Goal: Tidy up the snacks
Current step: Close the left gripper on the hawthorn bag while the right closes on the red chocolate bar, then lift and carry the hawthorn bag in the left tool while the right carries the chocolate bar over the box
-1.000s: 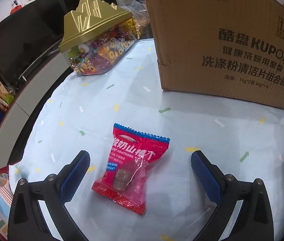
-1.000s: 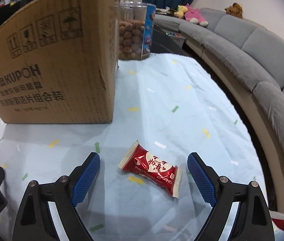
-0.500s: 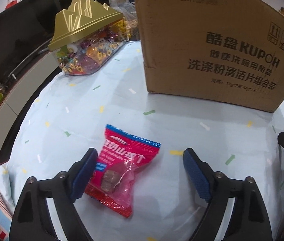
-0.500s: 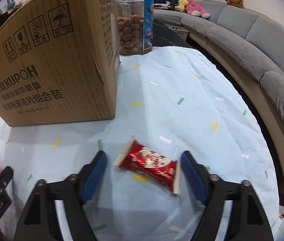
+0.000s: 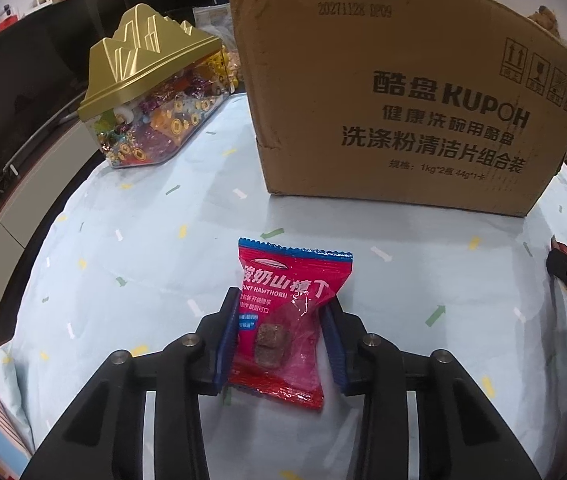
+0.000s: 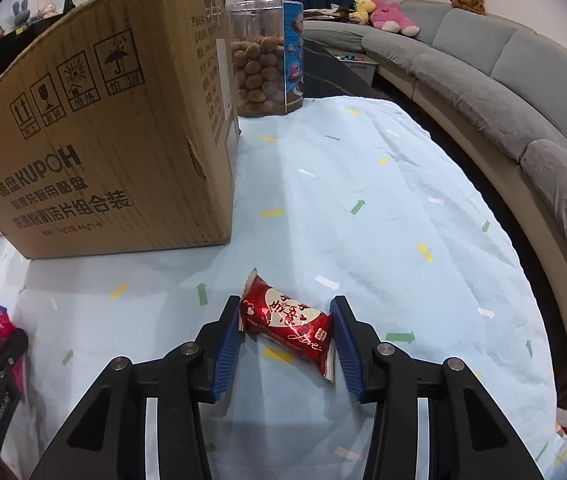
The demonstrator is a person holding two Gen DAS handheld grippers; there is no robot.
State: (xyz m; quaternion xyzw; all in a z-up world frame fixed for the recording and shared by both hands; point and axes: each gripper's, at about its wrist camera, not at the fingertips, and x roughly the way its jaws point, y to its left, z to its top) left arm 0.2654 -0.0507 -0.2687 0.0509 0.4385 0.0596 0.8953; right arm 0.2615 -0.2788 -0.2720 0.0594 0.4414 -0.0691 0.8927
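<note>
The left tongs (image 5: 281, 336) have just been closing, and their blue pads now press both sides of a pink hawthorn snack packet (image 5: 283, 320) that lies flat on the tabletop (image 5: 143, 248), which is covered by a pale blue cloth with small coloured flecks. The right tongs (image 6: 287, 338) have just been closing too: their left pad touches the end of a red candy packet (image 6: 287, 320) resting slantwise on the same cloth, while the right pad stands just beside the packet's other end, and it is unclear whether it touches. A large cardboard box (image 5: 395, 92) stands upright farther back, between the two packets and well apart from both. Left of the box sits a clear candy container with a gold lid (image 5: 151, 100), full of bright sweets. Behind the box's right corner, in the right wrist view, stands a clear jar of round brown snacks (image 6: 261, 76). A grey sofa (image 6: 503, 76) curves along the right side of the room
</note>
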